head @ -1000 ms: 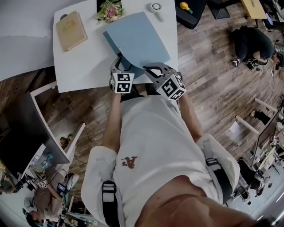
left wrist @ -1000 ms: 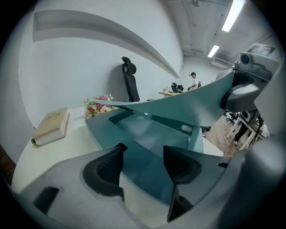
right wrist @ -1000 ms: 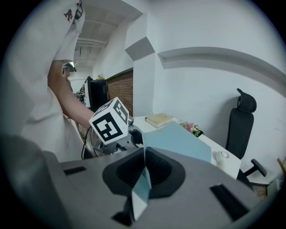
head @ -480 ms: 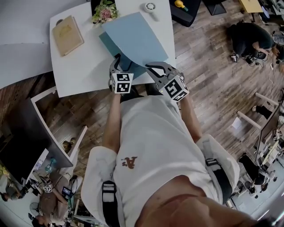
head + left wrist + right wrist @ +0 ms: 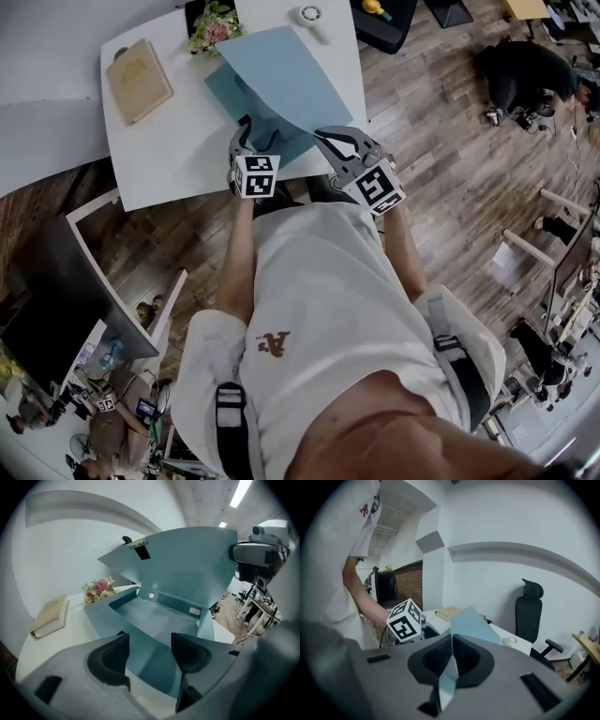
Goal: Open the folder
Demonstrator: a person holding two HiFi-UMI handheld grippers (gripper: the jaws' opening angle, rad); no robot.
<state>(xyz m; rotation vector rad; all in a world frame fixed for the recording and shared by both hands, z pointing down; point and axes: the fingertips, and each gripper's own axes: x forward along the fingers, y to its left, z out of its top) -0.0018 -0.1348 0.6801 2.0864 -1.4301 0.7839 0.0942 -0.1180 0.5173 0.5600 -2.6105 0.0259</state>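
While the right gripper (image 5: 452,665) held its jaws clamped on the blue folder's (image 5: 281,80) lifted cover, the left gripper (image 5: 150,656) had its jaws wide apart over the folder's base, pinching nothing. The folder sat at the upper centre of the head view on the white table (image 5: 169,150).

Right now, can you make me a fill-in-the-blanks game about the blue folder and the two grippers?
1. The right hand-held gripper is shut on the ____ of the blue folder.
2. The jaws of the left hand-held gripper stand ____.
3. The tan book lies on the white ____.

Missing words: cover; open; table.
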